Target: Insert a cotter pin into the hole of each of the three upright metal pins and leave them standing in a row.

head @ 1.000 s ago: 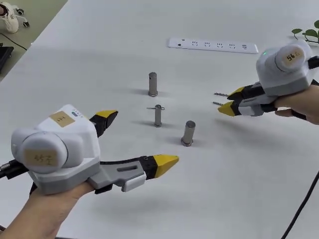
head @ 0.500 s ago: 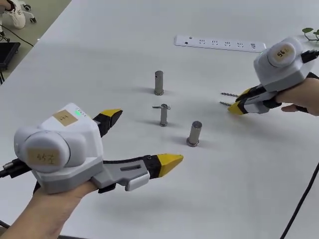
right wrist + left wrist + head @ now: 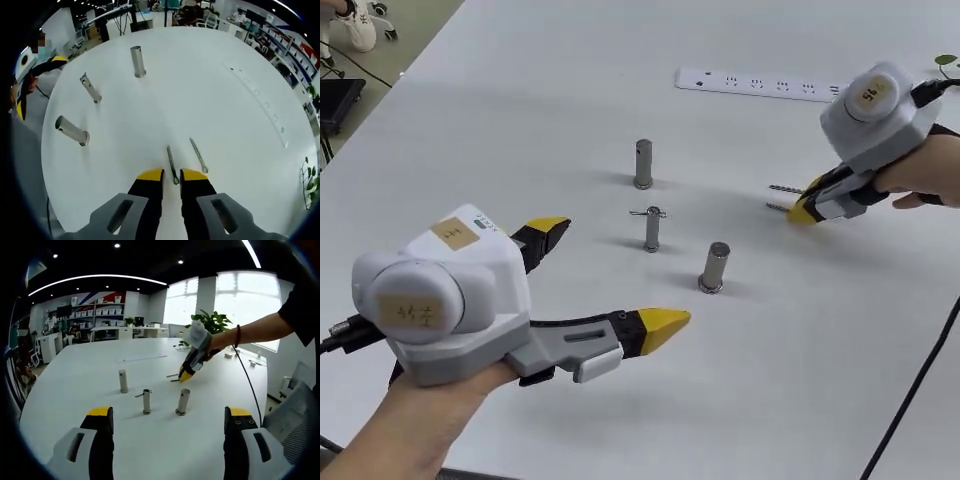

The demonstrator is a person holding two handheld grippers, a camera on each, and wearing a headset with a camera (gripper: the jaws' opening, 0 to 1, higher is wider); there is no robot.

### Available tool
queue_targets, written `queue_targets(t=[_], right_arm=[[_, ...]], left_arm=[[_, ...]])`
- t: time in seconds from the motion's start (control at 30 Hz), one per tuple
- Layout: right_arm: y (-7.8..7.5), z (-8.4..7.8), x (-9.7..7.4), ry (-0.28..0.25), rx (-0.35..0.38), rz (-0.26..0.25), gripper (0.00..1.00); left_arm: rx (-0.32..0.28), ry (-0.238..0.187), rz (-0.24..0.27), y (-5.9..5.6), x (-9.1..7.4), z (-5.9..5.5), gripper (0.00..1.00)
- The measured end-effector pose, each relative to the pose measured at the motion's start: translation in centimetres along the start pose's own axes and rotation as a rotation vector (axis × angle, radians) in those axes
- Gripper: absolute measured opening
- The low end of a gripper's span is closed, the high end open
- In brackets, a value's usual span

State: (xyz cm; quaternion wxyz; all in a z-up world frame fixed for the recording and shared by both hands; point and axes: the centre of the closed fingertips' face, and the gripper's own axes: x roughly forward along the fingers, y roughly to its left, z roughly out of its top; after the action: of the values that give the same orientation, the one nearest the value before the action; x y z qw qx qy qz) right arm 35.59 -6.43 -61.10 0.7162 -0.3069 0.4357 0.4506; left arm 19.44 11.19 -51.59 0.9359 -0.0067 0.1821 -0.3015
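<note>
Left gripper (image 3: pixel 612 273) held low, jaws spread wide; right gripper (image 3: pixel 803 212) tilts down, jaws seemingly almost together.

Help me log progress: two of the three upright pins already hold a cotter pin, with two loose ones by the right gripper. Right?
No, just one does: the middle pin, as the head view shows. Two loose cotter pins do lie by the right gripper.
</note>
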Motion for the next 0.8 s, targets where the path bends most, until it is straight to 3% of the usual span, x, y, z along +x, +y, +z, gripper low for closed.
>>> queue_targets(t=[0.47, 0.8], right_arm=[[0.7, -0.1, 0.2, 0.121, -0.098, 0.033, 0.03], [1.3, 0.0, 0.0, 0.137, -0.131, 0.000, 0.00]], left_arm=[[-0.003, 0.004, 0.003, 0.1, 0.0, -0.1, 0.90], [-0.006, 0.003, 0.002, 0.1, -0.1, -0.1, 0.88]])
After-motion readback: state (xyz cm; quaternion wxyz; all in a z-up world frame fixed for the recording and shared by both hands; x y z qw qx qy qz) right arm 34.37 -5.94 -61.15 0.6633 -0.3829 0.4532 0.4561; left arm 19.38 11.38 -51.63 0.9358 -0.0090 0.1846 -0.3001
